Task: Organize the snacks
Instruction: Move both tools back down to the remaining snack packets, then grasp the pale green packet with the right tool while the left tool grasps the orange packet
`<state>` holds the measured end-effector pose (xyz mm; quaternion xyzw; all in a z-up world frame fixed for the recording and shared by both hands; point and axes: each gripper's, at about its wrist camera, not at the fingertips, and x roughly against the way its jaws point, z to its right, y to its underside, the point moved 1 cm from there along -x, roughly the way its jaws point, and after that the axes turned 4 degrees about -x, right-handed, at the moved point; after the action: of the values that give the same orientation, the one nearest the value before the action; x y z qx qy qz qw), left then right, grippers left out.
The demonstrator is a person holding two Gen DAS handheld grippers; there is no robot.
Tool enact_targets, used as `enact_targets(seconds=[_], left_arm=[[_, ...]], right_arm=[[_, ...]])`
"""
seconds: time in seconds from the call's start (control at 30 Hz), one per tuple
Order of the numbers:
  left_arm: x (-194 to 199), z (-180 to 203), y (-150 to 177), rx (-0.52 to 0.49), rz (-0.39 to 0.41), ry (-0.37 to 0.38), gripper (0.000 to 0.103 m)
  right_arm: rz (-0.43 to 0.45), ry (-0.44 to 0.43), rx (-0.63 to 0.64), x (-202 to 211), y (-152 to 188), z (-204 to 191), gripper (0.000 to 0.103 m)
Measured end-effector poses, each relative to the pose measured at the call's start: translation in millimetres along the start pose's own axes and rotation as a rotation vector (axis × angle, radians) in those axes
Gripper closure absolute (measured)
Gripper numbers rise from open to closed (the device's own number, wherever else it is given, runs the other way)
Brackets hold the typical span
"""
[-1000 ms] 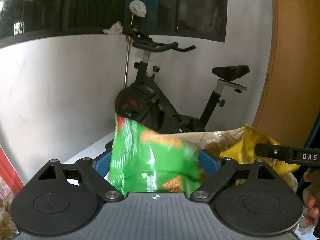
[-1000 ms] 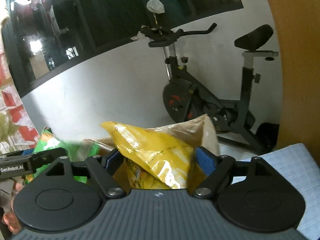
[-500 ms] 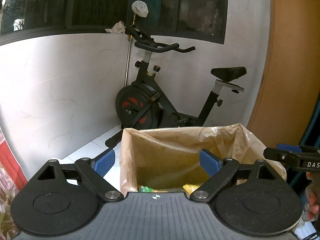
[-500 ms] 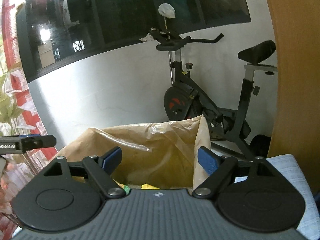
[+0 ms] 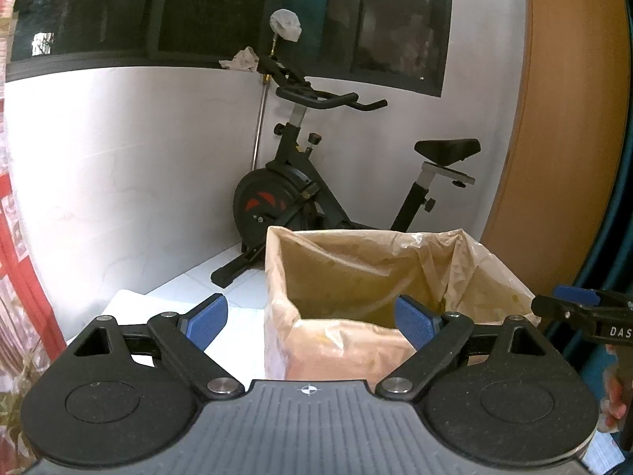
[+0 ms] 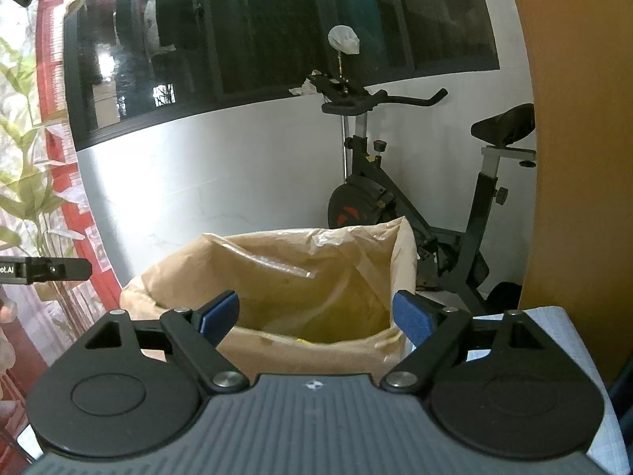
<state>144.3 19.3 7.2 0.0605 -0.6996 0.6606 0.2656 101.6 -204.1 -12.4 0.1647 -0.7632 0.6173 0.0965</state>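
Observation:
An open tan plastic-lined bag (image 5: 356, 277) stands in front of me; it also shows in the right wrist view (image 6: 296, 277). A sliver of yellow snack packet (image 6: 304, 341) shows deep inside it. My left gripper (image 5: 312, 316) is open and empty, just before the bag's near rim. My right gripper (image 6: 316, 314) is open and empty, above the bag's near rim. The right gripper's tip (image 5: 573, 306) shows at the right edge of the left wrist view. The left gripper's tip (image 6: 55, 269) shows at the left edge of the right wrist view.
A black exercise bike (image 5: 316, 190) stands behind the bag by the white wall. A wooden panel (image 5: 561, 118) rises on the right. A light cloth-covered surface (image 6: 554, 336) lies under the bag on the right. A red patterned curtain (image 5: 16, 277) hangs at left.
One second ago my left gripper held a green snack packet and my right a yellow one. Both packets dropped into the bag, both grippers opened and have since drawn back a little.

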Motion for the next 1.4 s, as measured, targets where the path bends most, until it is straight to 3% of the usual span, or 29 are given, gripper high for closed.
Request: enact_targets(seconds=[0.7, 1.27, 1.4], left_arm=[[22, -11, 71, 0.042, -0.069, -0.005, 0.011], [23, -7, 138, 0.101, -0.190, 0.028, 0.012], [21, -11, 145, 0.121, -0.206, 0.026, 0.012]], right_arm=[[-0.070, 0.021, -0.031, 15, 70, -15, 0.016], [-0.235, -0.008, -0.044, 2, 133, -22, 0.016], [-0.248, -0.053, -0.029, -2, 133, -32, 0.007]])
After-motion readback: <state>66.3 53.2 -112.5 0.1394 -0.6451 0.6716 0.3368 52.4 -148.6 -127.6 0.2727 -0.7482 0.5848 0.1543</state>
